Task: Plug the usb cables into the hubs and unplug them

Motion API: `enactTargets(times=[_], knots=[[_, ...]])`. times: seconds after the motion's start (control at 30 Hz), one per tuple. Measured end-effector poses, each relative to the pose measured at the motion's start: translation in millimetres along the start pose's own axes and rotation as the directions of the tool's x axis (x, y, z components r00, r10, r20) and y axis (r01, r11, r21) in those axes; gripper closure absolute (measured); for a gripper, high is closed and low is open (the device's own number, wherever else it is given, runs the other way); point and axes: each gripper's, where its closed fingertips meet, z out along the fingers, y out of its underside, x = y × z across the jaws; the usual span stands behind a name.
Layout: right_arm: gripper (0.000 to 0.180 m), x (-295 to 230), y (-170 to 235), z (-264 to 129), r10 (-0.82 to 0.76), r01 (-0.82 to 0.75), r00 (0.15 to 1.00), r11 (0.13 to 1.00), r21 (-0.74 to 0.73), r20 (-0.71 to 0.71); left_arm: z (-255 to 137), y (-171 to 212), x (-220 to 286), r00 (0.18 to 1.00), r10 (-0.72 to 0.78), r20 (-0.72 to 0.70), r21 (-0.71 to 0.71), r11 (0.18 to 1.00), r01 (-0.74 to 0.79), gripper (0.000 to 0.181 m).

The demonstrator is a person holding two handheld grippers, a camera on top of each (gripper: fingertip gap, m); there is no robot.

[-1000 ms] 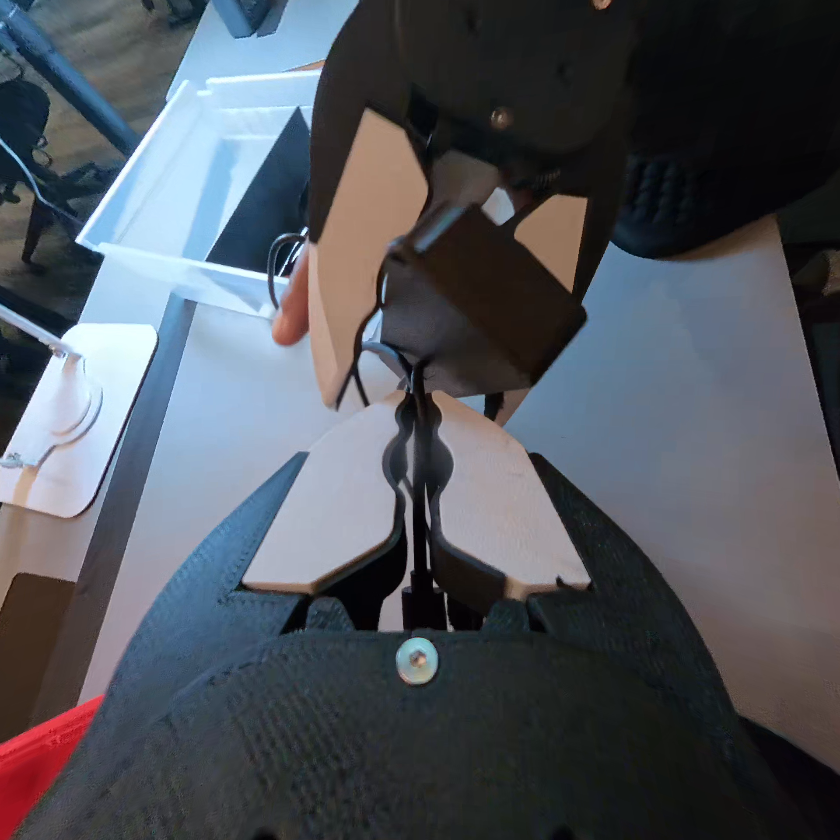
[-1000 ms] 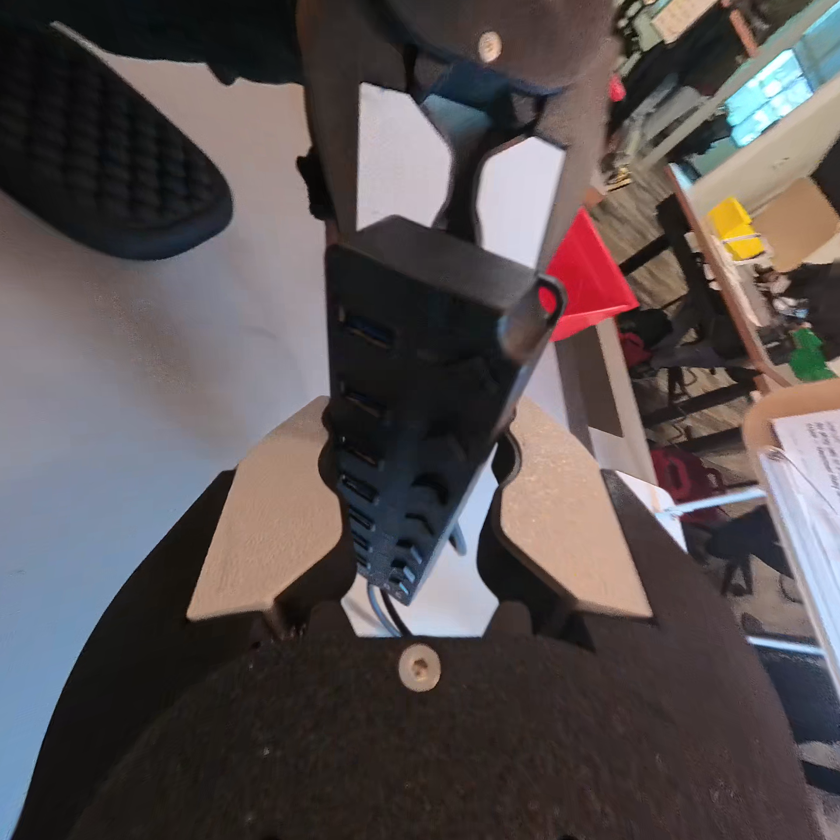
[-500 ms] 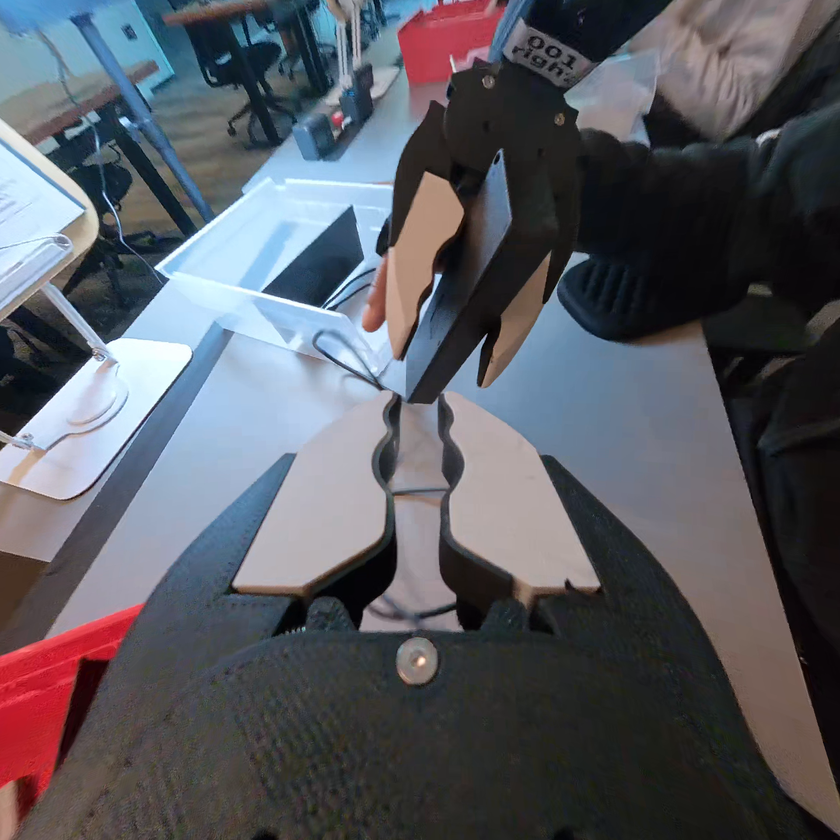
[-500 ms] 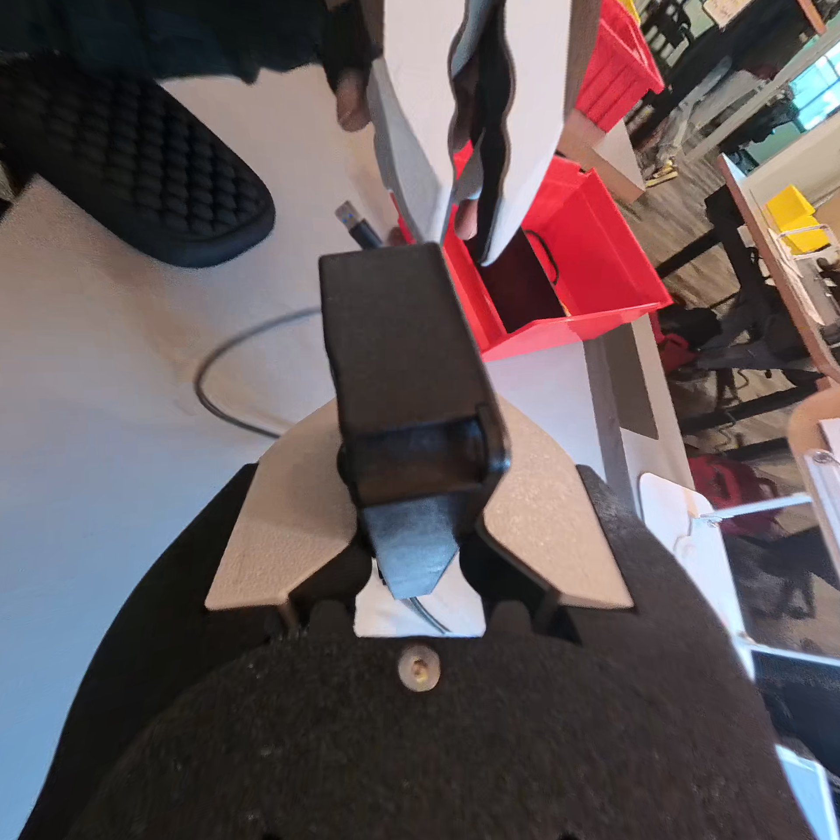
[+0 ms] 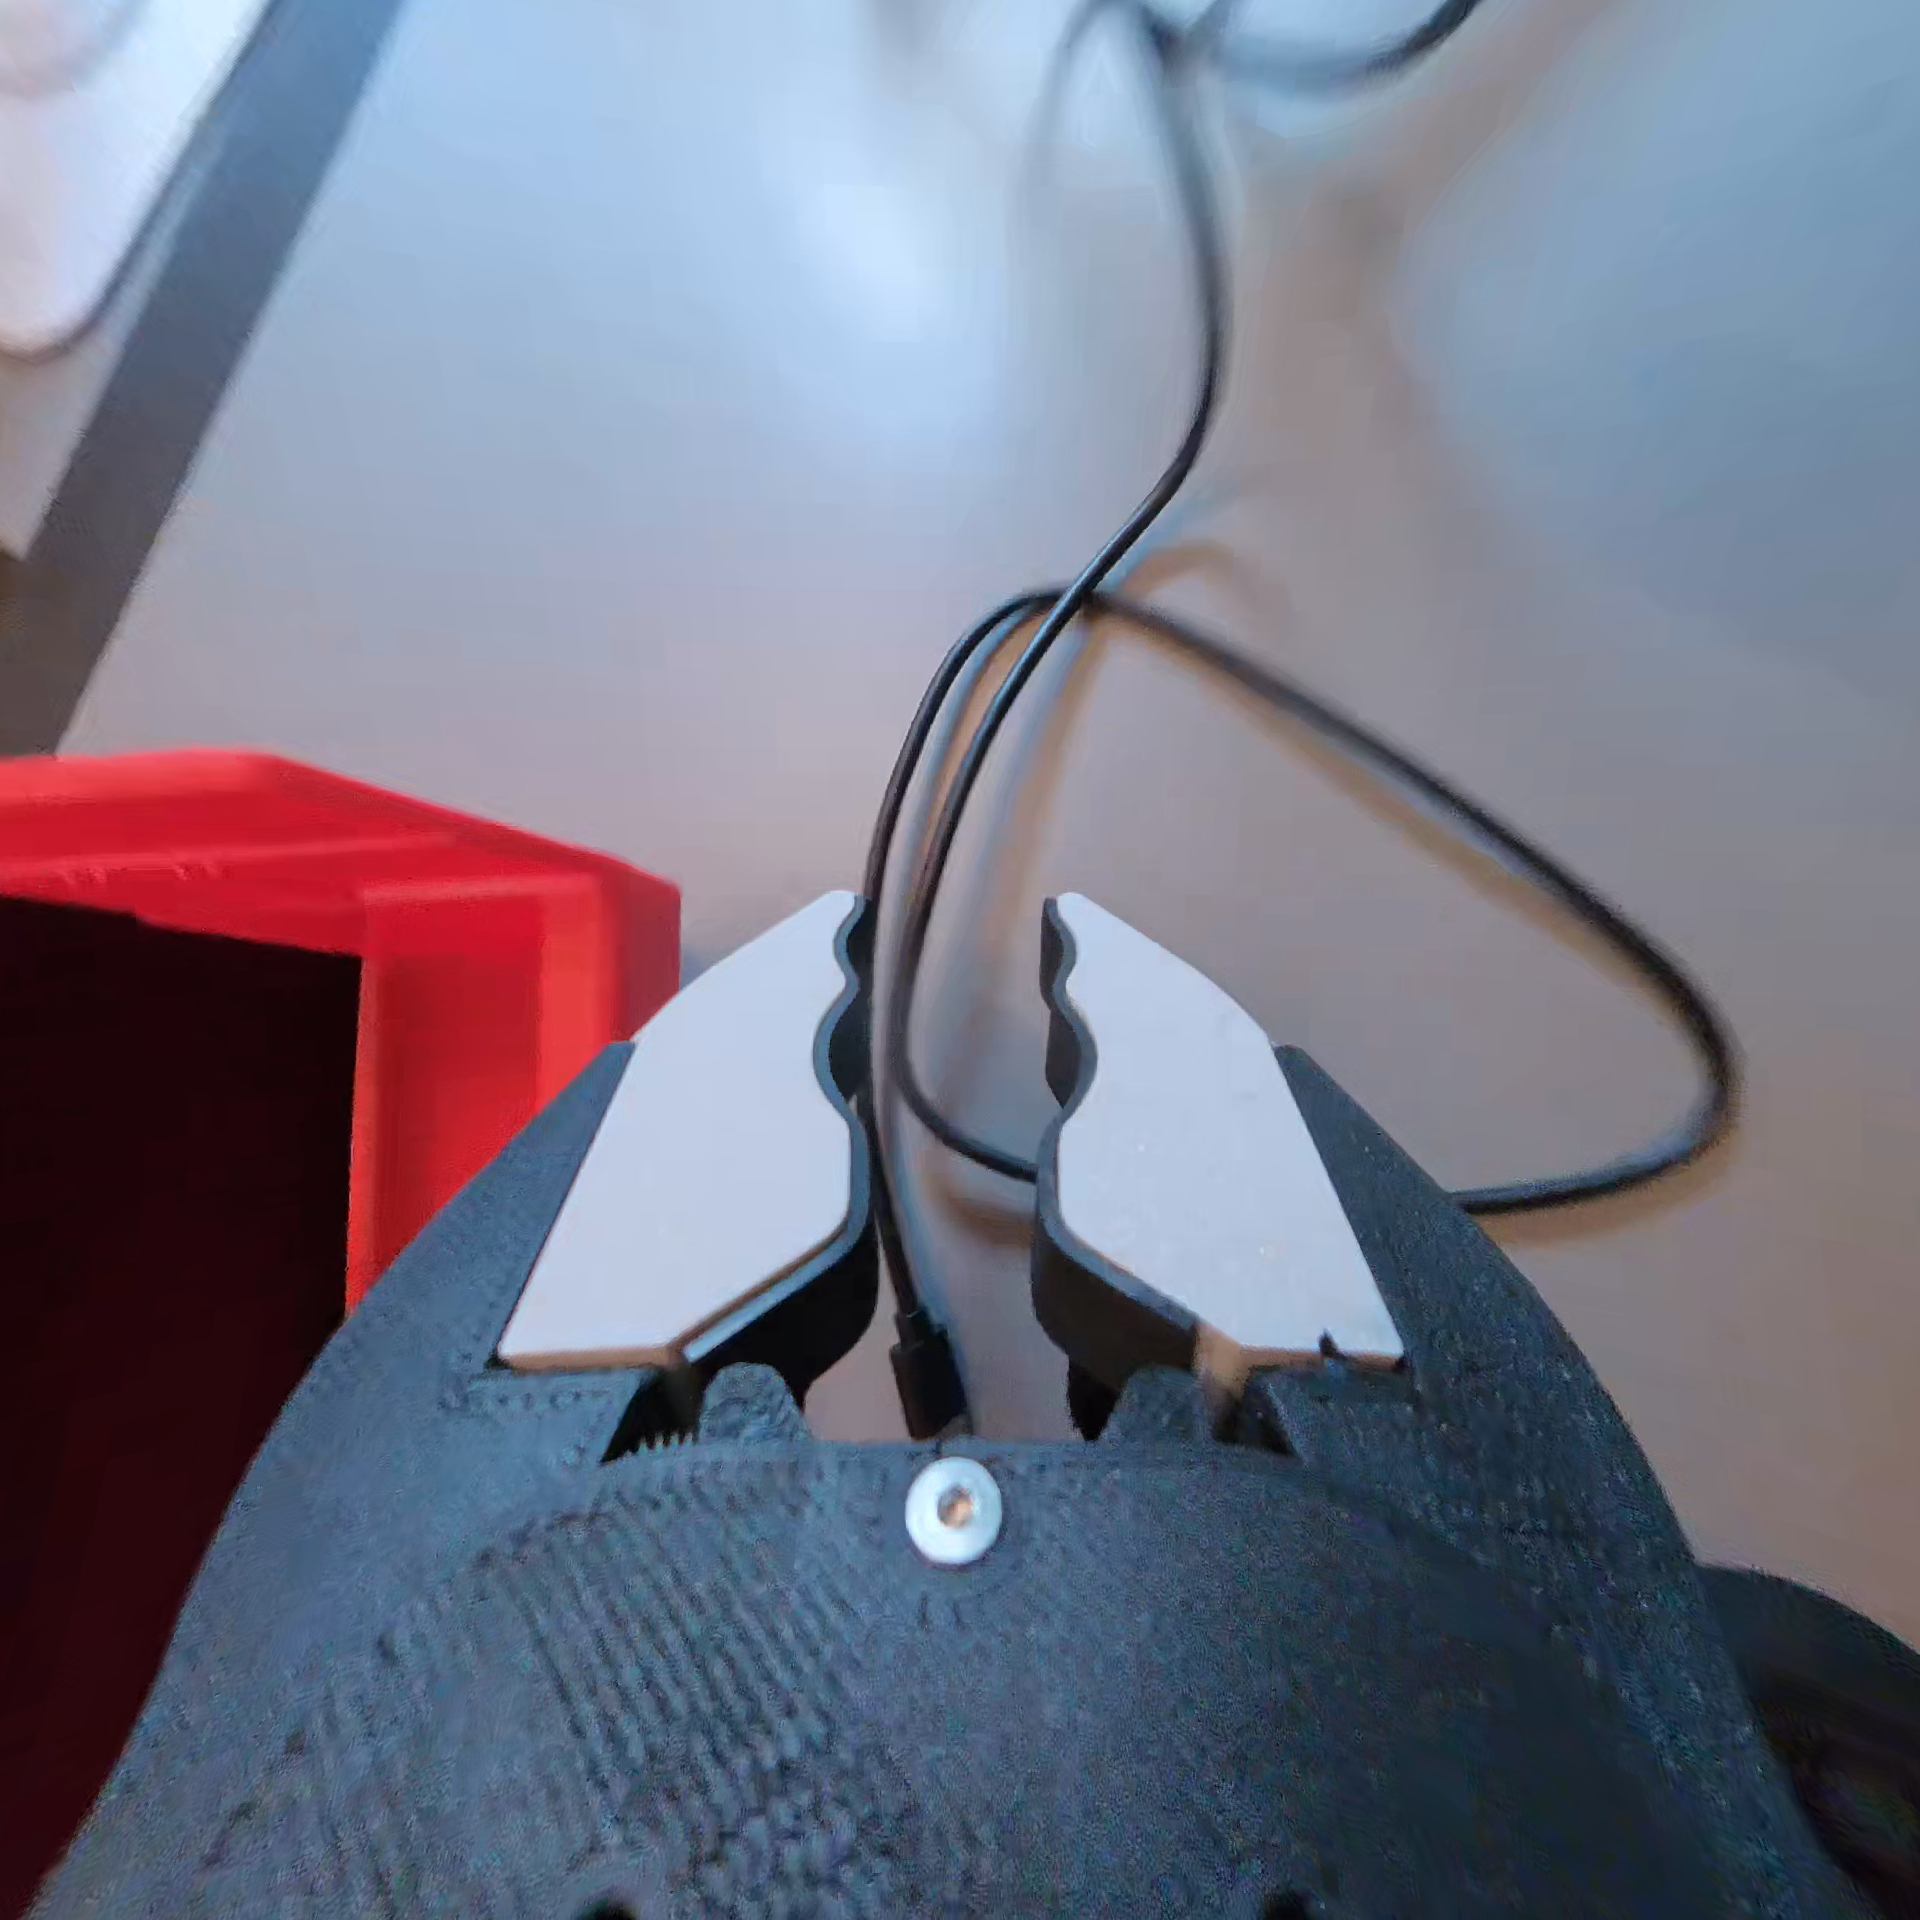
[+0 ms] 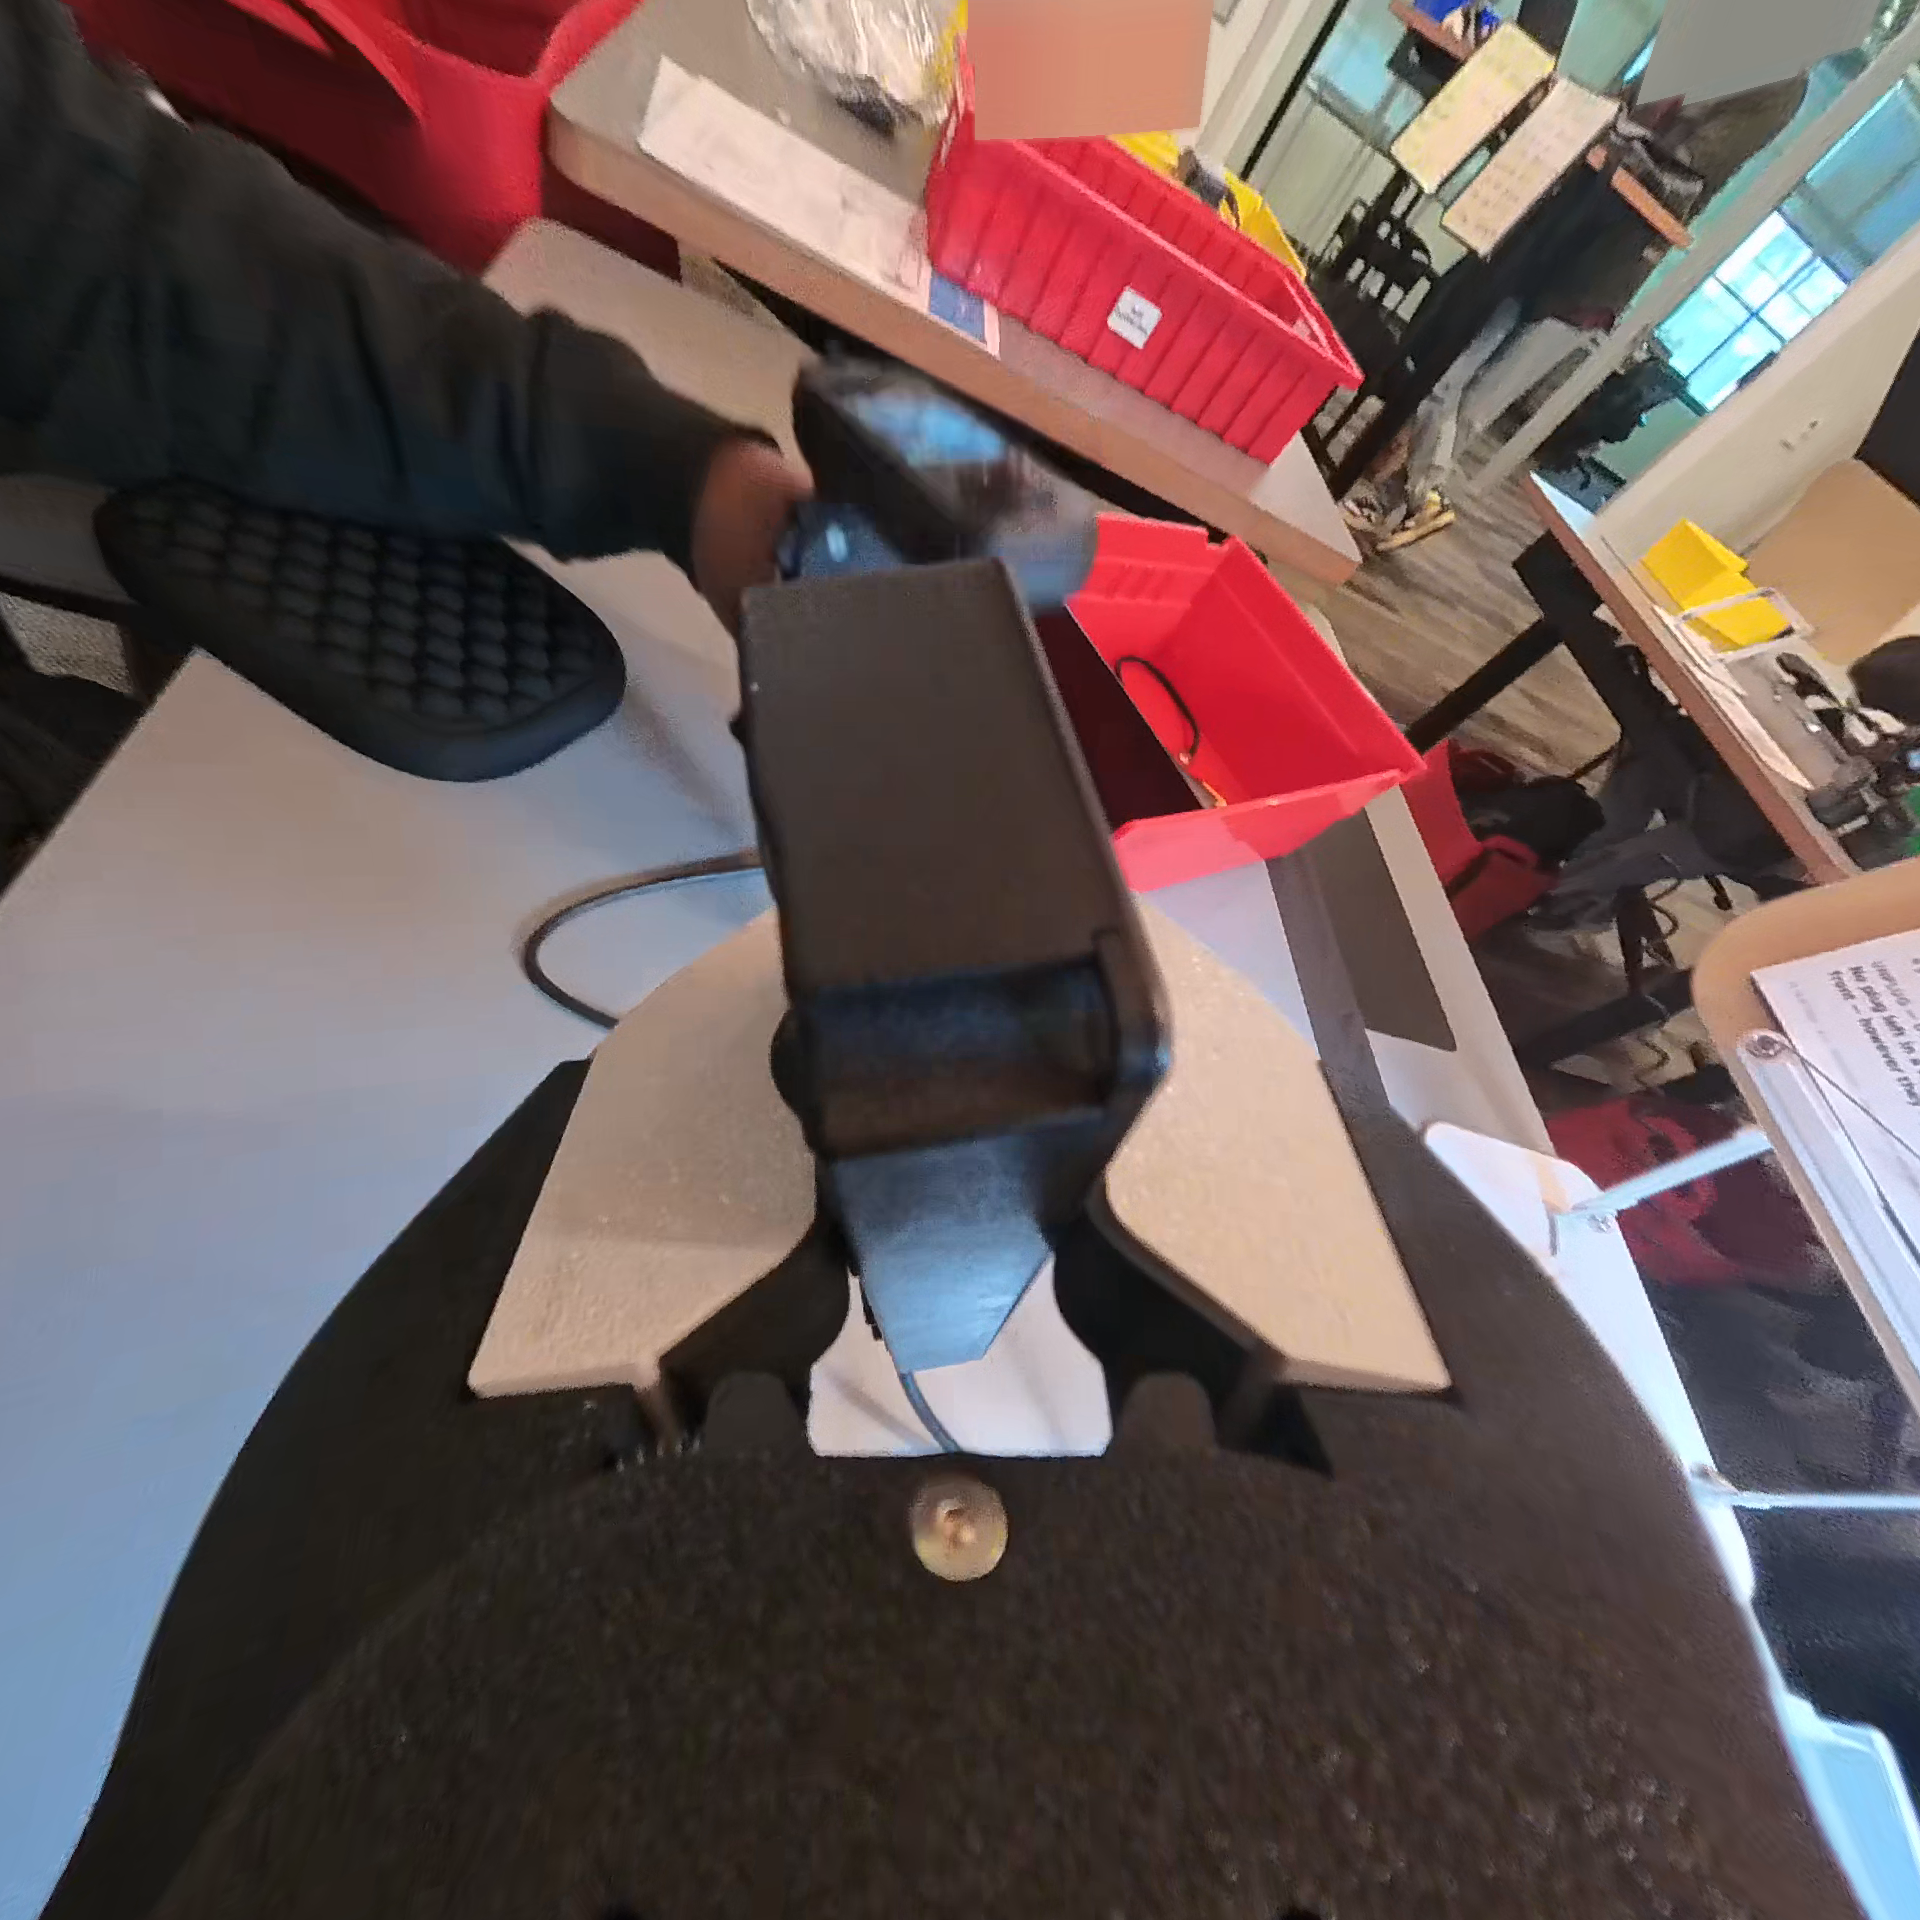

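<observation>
My right gripper (image 6: 956, 935) is shut on a black USB hub (image 6: 914, 831), held above the white table (image 6: 260, 1039) with its plain back towards the camera; its ports are hidden. My left gripper (image 5: 948, 914) is open and points down at the table (image 5: 623, 520). A thin black USB cable (image 5: 1195, 416) lies looped there and runs between the fingers, close along the left finger (image 5: 727, 1122). Its plug (image 5: 925, 1371) lies near the gripper's base. The cable also shows in the right wrist view (image 6: 561, 935), where the left gripper (image 6: 914, 468) is blurred beyond the hub.
A red bin (image 5: 260, 935) stands right beside my left gripper; it also shows in the right wrist view (image 6: 1278, 707) with a cable inside. A black mesh pad (image 6: 353, 634) lies at the table's far left under a dark sleeve (image 6: 312, 364). A paper stand (image 6: 1849, 1091) is at right.
The left gripper let go of the cable, opened wider and swung down over the table beside the red bin. The right gripper kept hold of the hub and turned its back to the camera.
</observation>
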Motion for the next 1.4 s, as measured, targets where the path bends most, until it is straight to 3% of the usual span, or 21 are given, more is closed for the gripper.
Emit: enactTargets(times=[0.03,0.17,0.23,0.33,0.43,0.6,0.77,1.07,1.2,1.4], knots=[[0.132,-0.5,-2.9,-2.5,0.001,-0.001,1.000,1.000,0.014,0.002,8.2,10.0,-5.9,0.999,-0.009,0.037,-0.070,0.998,0.011,0.149],[0.132,-2.0,-6.4,-8.8,-0.013,0.013,1.000,1.000,0.024,-0.003,20.9,29.0,-20.0,0.994,-0.024,0.109,-0.199,0.979,0.046,0.144],[0.132,-2.4,-7.3,-9.2,-0.016,0.016,1.000,0.999,0.028,0.000,25.1,28.4,-19.8,0.995,-0.067,0.078,-0.189,0.979,0.081,0.147],[0.132,-3.7,-8.1,-7.5,-0.018,0.017,1.000,0.999,0.033,0.009,27.1,30.9,-15.3,0.990,-0.144,0.002,-0.201,0.969,0.141,0.170],[0.131,-3.6,-7.0,-5.1,-0.018,0.018,1.000,0.999,0.035,0.004,26.5,32.0,-17.3,0.996,-0.091,0.014,-0.207,0.974,0.092,0.175],[0.131,-8.1,2.0,10.1,-0.021,0.021,1.000,1.000,0.006,0.016,-1.2,-19.1,-1.3,0.976,-0.185,-0.111,0.050,0.980,0.192,0.176],[0.130,-15.2,29.0,39.5,-0.112,0.111,0.994,0.982,-0.154,-0.003,-31.5,-67.5,23.4,0.951,-0.198,-0.236,0.230,0.940,0.253,0.177],[0.128,-14.3,48.0,62.4,-0.201,0.179,0.977,0.954,-0.239,-0.069,-50.4,-92.2,57.5,0.894,-0.188,-0.407,0.312,0.891,0.330,0.176],[0.127,-7.0,45.7,69.6,-0.343,0.290,0.924,0.916,-0.278,-0.167,-56.5,-95.7,58.0,0.809,-0.257,-0.529,0.300,0.835,0.461,0.175],[0.129,6.8,32.3,77.8,-0.599,0.497,0.693,0.800,-0.336,-0.402,-63.7,-93.6,50.4,0.704,-0.310,-0.639,0.281,0.758,0.589,0.173]])
